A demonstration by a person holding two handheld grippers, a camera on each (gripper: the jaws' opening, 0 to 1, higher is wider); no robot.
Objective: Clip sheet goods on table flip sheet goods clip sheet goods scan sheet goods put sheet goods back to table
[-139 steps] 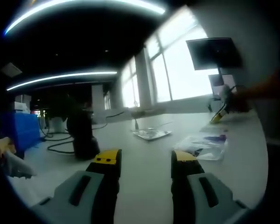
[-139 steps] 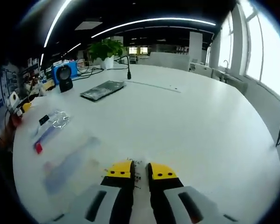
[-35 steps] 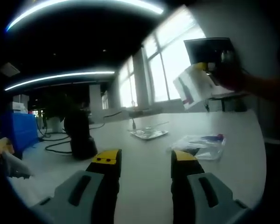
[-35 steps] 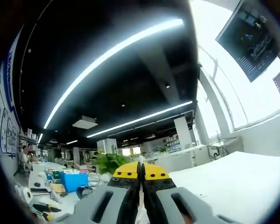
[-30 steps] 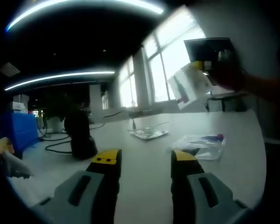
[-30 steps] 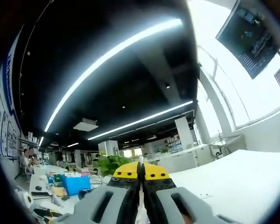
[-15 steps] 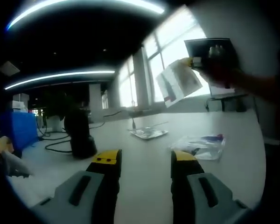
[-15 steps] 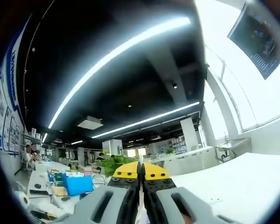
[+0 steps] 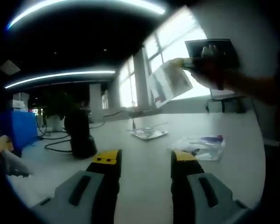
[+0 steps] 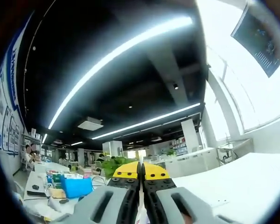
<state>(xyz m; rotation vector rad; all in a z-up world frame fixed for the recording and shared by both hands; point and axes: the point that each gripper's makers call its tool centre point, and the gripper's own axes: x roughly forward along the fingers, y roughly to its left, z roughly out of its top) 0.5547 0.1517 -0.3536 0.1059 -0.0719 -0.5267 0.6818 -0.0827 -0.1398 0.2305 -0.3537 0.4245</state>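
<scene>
Much was hard to read. In the right gripper view my right claw [image 10: 141,169] had its yellow tips pressed together on a thin pale edge, and the sheet [image 9: 169,83] itself was cut off below them — I could not make out its print there. In the left gripper view that same sheet hung high in the air at the far right, tilted, its picture blurred against the bright windows; the right claw pinching its upper corner was a dark smear with the hand behind it, so its jaws could not be told apart in that view.

My left claw [image 9: 142,158] stood wide open with nothing between its jaws, low over the white bench [image 9: 144,177].

On the bench I counted one clear bag [image 9: 201,144] with something blue and red inside, near right; one flat silvery pack [image 9: 149,133] farther off at centre; one black rounded device [image 9: 80,135] on the left, with cables trailing from it. A blue box [image 9: 16,130] sat at the far left edge — partly cut off.
</scene>
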